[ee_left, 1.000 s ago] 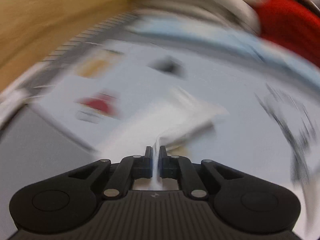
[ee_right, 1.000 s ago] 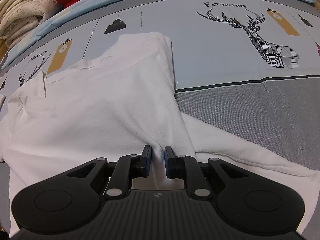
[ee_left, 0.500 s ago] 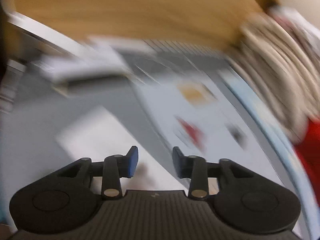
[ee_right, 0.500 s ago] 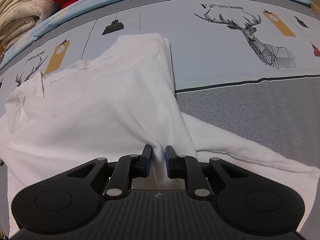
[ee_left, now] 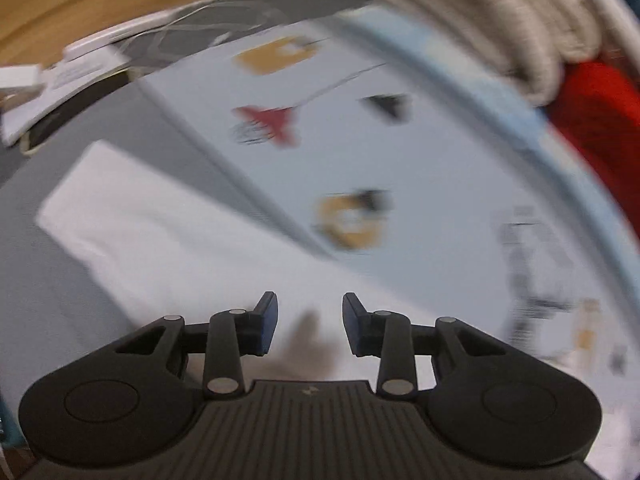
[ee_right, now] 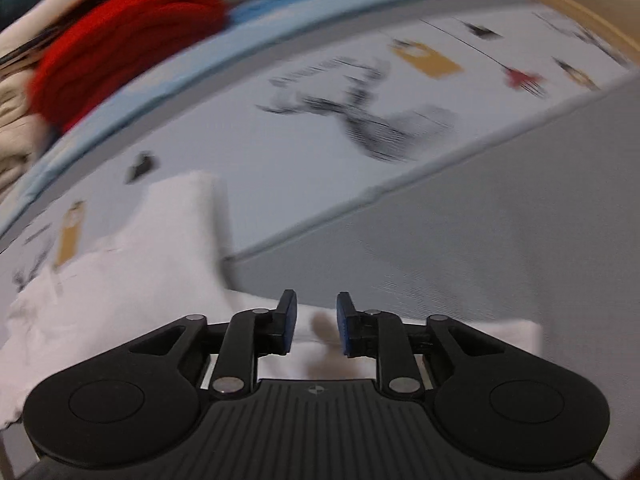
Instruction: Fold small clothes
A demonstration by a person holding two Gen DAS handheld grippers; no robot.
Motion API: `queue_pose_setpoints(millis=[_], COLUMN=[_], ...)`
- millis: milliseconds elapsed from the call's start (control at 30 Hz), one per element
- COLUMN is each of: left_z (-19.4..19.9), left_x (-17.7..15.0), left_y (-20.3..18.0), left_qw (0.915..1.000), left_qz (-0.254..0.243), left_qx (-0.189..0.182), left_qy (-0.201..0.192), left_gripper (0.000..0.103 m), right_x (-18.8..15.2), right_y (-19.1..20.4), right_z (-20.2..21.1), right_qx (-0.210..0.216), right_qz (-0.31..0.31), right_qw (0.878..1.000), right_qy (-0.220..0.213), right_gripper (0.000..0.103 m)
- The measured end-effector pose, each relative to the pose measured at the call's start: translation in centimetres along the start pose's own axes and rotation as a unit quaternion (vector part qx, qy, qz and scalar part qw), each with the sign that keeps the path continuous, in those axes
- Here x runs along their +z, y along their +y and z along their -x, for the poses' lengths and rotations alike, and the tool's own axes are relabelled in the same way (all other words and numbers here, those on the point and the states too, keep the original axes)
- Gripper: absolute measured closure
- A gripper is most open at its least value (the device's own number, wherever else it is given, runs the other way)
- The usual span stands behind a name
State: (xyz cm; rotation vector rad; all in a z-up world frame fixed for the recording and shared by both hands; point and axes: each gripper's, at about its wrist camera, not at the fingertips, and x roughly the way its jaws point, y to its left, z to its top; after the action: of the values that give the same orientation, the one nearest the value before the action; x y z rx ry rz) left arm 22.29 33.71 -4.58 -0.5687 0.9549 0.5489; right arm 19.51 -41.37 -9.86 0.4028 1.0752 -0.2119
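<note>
Left wrist view, and it's a blurred one. At the far left edge, white slabs [ee_left: 52, 76] sit on the dark surface, too smeared to name. Just right of them, the white garment [ee_left: 168, 236] stretches from the middle left down toward the bottom centre, lying flat on the printed bedsheet [ee_left: 360, 152]. The left gripper [ee_left: 310, 322] hangs right over that cloth, jaws spread wide with nothing between them, blue pads facing each other across bare white fabric. Right of centre, orange tags and a red shape show on the sheet's pale panel. In the upper right, a stack of beige folded cloth [ee_left: 500, 20] sits beside a red folded blanket [ee_left: 600, 120].

Over to the right wrist view. In the upper left, the red folded blanket [ee_right: 120, 40] rests behind the sheet's blue border. Below it, at the lower left, the white garment [ee_right: 132, 280] lies heaped, one fold reaching up toward the middle, a strip of it running right under the tool. The right gripper [ee_right: 312, 322] hovers above that strip, jaws parted and holding nothing. Further right, a blurred deer print [ee_right: 360, 116] crosses the printed bedsheet [ee_right: 500, 220], whose grey band fills the right side.
</note>
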Motion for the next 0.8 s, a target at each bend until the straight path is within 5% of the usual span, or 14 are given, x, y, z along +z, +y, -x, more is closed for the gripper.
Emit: queue_pose_setpoints(millis=[67,200,333,433,533,633,667,800], left_z=[2.6,7.6,10.7,9.1,6.3,5.4,5.2,4.3], left_x=[-0.9,-2.6,-7.2,-10.9,-13.0,-13.0,-12.7,-11.6], left_y=[-3.1,-9.4,-14.7,-16.7,-18.7,-19.9,-20.2,-21.0], left_qw=[0.999,0.9912,0.9745,0.9671,0.9683,0.9663,0.9663,0.9677], left_qz=[-0.015,-0.07,-0.149,-0.184,-0.211,-0.227,-0.229,-0.223], left_qx=[-0.042,-0.111,-0.162,-0.171,-0.134,-0.12,-0.116,-0.114], left_qy=[-0.007,-0.019,-0.044,-0.039,-0.005,-0.016,-0.023,-0.029], left_gripper=[0.063,0.06,0.047,0.047,0.049,0.049,0.049,0.049], right_x=[-0.1,-0.6,-0.8,-0.9,-1.2,-1.5,-1.4,0.3], right_y=[-1.9,-3.5,-2.8,-1.2,0.2,1.3,1.4,1.6], right_z=[-0.2,-0.8,-2.2,-2.9,-4.1,-4.4,-4.4,-3.7], right_qx=[-0.015,-0.022,-0.033,-0.07,-0.044,-0.034,-0.02,-0.011], right_qz=[-0.005,0.019,0.064,0.138,0.206,0.266,0.273,0.292], right_qw=[1.0,0.999,0.996,0.988,0.977,0.963,0.962,0.956], right_qy=[0.02,0.035,0.05,0.02,0.035,0.025,0.028,0.017], right_gripper=[0.075,0.053,0.053,0.053,0.055,0.076,0.101,0.102])
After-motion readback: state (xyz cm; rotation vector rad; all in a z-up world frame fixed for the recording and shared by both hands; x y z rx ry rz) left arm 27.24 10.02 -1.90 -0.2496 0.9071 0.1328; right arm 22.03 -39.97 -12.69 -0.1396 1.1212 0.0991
